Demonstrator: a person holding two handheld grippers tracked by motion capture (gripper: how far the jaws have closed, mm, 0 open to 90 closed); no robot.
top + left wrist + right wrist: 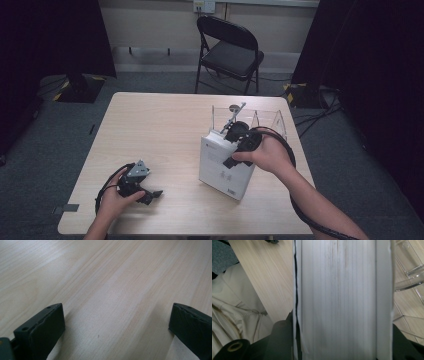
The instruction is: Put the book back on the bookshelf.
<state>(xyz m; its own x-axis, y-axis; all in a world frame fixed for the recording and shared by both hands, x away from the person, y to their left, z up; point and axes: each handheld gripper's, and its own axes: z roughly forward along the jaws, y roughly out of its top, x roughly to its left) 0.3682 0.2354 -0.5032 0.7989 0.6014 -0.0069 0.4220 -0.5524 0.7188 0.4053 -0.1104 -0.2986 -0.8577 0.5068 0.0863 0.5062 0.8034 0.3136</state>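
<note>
At the light wood table (165, 125), your right gripper (239, 135) clamps the top edge of a thick white book (222, 172), which stands on end just in front of the clear acrylic rack (265, 119). In the right gripper view the book's (342, 297) page block runs straight up between the two black jaws, one pressed to each cover, with the rack's clear dividers (409, 277) just beside it. Your left gripper (142, 192) rests well to the left of the book, low on the bare table (112, 290), jaws spread wide with nothing between them. The step in hand looks like carrying the book to the rack. Next, you likely need to lift it, keep it upright, and line its spine up with a slot behind it before lowering.
</note>
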